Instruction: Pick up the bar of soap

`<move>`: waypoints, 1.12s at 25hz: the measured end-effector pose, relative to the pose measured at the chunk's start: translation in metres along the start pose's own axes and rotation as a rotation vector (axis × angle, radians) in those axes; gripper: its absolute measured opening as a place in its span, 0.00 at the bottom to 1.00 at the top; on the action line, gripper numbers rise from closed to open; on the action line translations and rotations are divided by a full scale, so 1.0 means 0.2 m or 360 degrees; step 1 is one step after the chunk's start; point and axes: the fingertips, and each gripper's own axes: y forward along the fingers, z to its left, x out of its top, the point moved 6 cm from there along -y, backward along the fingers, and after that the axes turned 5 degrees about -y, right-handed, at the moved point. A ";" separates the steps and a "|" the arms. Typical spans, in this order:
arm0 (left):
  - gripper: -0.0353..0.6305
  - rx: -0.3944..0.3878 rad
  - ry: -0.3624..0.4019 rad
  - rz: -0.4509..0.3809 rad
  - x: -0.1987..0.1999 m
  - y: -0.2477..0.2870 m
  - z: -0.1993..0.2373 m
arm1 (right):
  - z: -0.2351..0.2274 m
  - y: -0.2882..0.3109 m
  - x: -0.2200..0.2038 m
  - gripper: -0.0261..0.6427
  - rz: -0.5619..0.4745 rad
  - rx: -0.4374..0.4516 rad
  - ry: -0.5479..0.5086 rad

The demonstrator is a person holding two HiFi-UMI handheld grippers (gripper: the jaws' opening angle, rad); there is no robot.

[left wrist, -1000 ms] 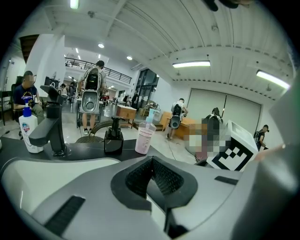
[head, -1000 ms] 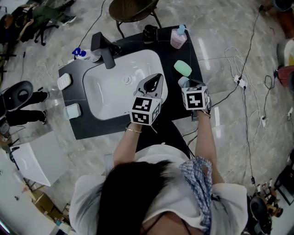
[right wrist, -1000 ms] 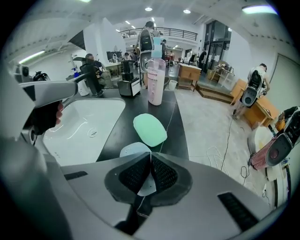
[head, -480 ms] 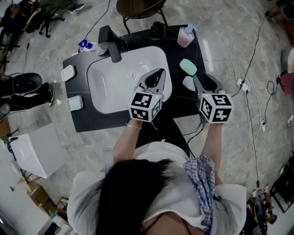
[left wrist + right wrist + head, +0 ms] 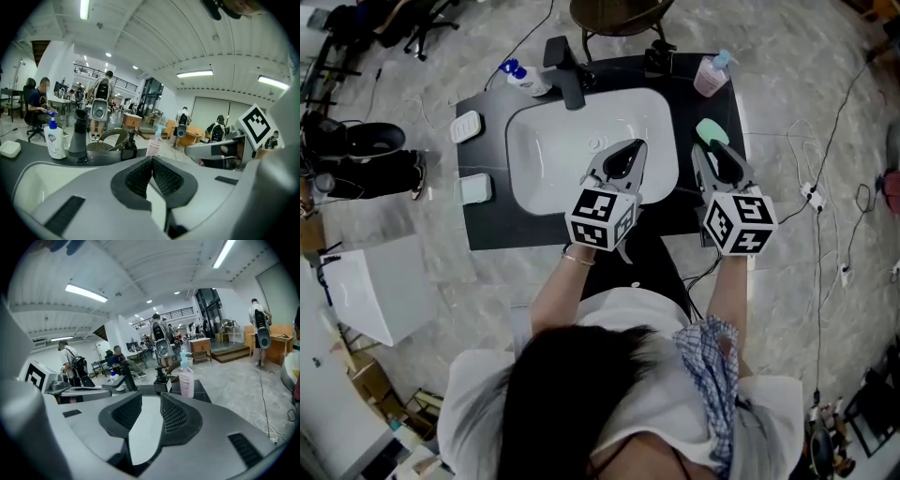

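Right gripper (image 5: 151,398) is being raised clear of the counter (image 5: 492,225) versus a second ago. Its jaws have just been opening and are being held apart, nothing between them. Left gripper (image 5: 151,159) is being held closed, empty. Green soap bar (image 5: 712,131) is lying on the counter just beyond the right fingertips, unheld, which fits pre-grasp or post-release. Its long axis is being presented slantwise across the fingers' line.

basin (image 5: 530,159) in counter (image 5: 492,230) | faucet (image 5: 567,80) behind basin, pump bottle (image 5: 521,77) left of it | dispenser bottle (image 5: 711,75) back-right corner | bar of soap (image 5: 711,131) right of basin | soap dishes (image 5: 467,126) left
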 end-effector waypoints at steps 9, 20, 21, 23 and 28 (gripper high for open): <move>0.07 0.0163 -0.0076 -0.0119 0.02 -0.37 0.22 | 0.51 0.12 0.06 0.19 -0.0117 0.0150 -0.0075; 0.07 0.0290 -0.0149 -0.0248 0.02 -0.74 0.46 | 1.04 0.22 0.12 0.08 -0.0152 0.0096 -0.0267; 0.07 0.0293 -0.0152 -0.0253 0.02 -0.76 0.47 | 1.07 0.22 0.12 0.08 -0.0149 0.0083 -0.0282; 0.07 0.0293 -0.0156 -0.0261 0.02 -0.79 0.49 | 1.13 0.23 0.11 0.07 -0.0136 0.0070 -0.0280; 0.07 0.0283 -0.0156 -0.0274 0.03 -0.83 0.52 | 1.21 0.25 0.08 0.06 -0.0111 -0.0010 -0.0292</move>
